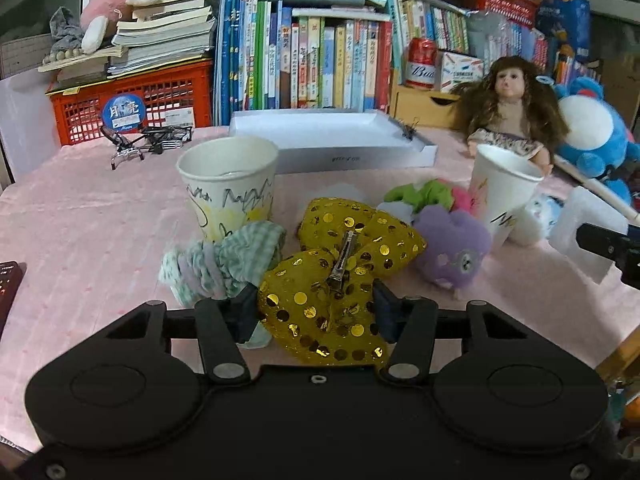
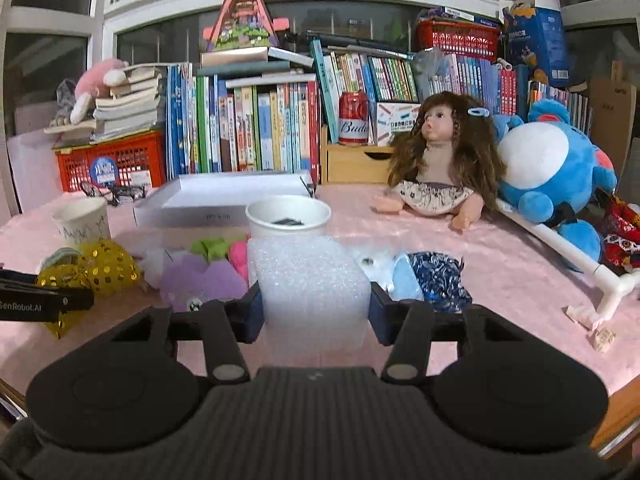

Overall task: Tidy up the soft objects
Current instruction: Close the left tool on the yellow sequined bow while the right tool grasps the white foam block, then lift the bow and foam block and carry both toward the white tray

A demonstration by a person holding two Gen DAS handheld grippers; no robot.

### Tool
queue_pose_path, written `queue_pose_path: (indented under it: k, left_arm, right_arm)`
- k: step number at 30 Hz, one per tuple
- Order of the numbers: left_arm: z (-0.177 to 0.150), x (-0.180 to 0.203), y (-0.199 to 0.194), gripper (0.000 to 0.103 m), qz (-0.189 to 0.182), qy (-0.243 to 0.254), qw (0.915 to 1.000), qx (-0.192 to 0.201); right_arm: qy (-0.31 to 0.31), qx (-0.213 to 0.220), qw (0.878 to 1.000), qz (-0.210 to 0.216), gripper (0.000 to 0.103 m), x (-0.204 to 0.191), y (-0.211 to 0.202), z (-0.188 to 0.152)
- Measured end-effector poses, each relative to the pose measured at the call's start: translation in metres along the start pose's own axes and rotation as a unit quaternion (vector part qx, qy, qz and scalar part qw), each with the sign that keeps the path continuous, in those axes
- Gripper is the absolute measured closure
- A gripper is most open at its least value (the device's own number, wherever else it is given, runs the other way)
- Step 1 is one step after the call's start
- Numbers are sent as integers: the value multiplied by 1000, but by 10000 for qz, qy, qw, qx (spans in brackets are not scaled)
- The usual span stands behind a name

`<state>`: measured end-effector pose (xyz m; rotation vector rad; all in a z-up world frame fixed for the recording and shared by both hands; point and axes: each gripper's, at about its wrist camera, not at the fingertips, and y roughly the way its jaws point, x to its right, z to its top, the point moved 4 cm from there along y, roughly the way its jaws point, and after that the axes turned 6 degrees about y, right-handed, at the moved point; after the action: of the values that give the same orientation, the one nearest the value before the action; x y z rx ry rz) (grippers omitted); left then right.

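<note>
The left gripper (image 1: 316,312) has its two pads pressed against either side of a yellow sequined bow (image 1: 344,264), pinching its lower lobe; a metal hair clip (image 1: 342,262) lies across the bow's middle. The bow's upper lobes reach forward past the fingertips over the pink tablecloth (image 1: 92,232). Just left of the bow, touching it, sits a green checked scrunchie (image 1: 224,260).

The right gripper (image 2: 316,312) clamps a white foam block (image 2: 310,280) squarely between its pads, the block standing upright and rising above the fingers.

Beyond the fingers, two paper cups stand on the cloth: a scribbled cup (image 1: 228,184) behind the scrunchie and a second cup (image 1: 504,184) to the right, behind the foam block in the right wrist view. Between the cups lie one purple plush (image 1: 452,248) and a green and pink soft piece (image 1: 428,196). Right of the foam block lie one light blue soft item (image 2: 406,280) and one dark blue patterned fabric piece (image 2: 438,280), touching each other.

Farther back are one white shallow box (image 1: 340,140), one doll (image 2: 440,160), one blue plush toy (image 2: 552,172), one red can (image 2: 354,118) and two red baskets, one at the left (image 1: 136,108) and one atop the books (image 2: 456,40).
</note>
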<state>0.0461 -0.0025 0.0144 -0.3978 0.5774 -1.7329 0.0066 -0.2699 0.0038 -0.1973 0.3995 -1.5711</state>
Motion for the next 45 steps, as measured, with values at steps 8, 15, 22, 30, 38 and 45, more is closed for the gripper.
queue_pose_path:
  k: [8, 15, 22, 30, 38, 45]
  left_arm:
    - [-8, 6, -7, 38, -227, 42, 9997, -123]
    - [-25, 11, -10, 27, -125, 216, 9994, -238]
    - [-36, 12, -21, 23, -207, 424, 9985, -267]
    - [-32, 21, -9, 41, -415, 444, 9978, -262]
    - [-15, 32, -9, 60, -680, 401, 9968, -112]
    - [21, 27, -23, 62, -997, 196, 9948, 120]
  right_arm:
    - [-7, 90, 10000, 28, 47, -2, -5, 2]
    - [-6, 28, 10000, 28, 47, -2, -6, -3]
    - [14, -74, 9999, 78, 47, -4, -4, -10]
    - [-15, -148, 9997, 198, 47, -9, -3, -14]
    - [41, -172, 9993, 327, 47, -12, -3, -13]
    - [134, 60, 9986, 514, 47, -13, -6, 8]
